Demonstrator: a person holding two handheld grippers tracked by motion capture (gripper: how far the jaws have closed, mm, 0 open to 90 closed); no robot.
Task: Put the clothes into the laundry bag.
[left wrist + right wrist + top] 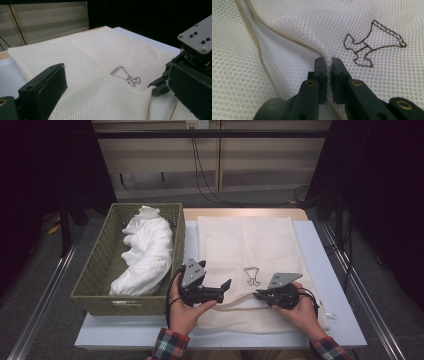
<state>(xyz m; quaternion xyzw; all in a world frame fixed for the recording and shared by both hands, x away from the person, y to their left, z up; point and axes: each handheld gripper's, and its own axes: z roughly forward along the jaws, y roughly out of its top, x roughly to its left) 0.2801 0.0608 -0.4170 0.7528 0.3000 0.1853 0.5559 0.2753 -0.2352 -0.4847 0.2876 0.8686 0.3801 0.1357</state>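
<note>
The cream mesh laundry bag (pixel 245 255) lies flat on the bench (pixel 320 270), right of the wicker basket (pixel 95 270). The right gripper (pixel 327 62) has its fingers (pixel 320 72) pressed together, pinching a raised fold of the bag's top layer beside the embroidered mark (pixel 372 42). The left gripper (pixel 225 285) hovers just beside that fold, fingers (pixel 47 87) spread, the mesh between them untouched.

Plaid sleeves (pixel 170 343); black grippers, grey three-cornered plates, brass screws.

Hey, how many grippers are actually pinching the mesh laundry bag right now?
1. The right gripper is shut on a raised fold of the mesh laundry bag beside its embroidered mark. The left gripper stands open over the bag's near left edge, gripping nothing.
</note>
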